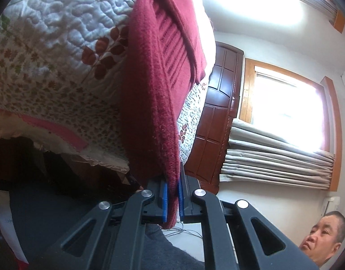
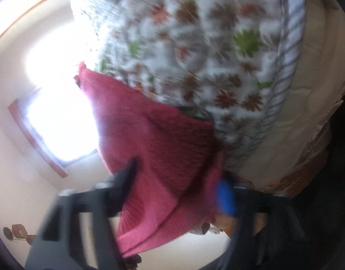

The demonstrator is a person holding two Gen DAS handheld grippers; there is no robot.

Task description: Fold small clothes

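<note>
Left gripper [image 1: 172,199]: blue pads nearly shut, pinching red sweater [image 1: 154,103] hem. Right gripper [image 2: 179,193]: blurred, wide apart, sweater between; hold unclear. Quilt [image 1: 60,56] beyond. No legible writing.

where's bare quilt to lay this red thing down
In the left wrist view, the floral quilt lies bare left of the dark red knit garment, down to its pink border. The right wrist view is blurred but shows open quilt beyond the garment's far edge. It is crowded at the left tool, shut on the cloth.
</note>
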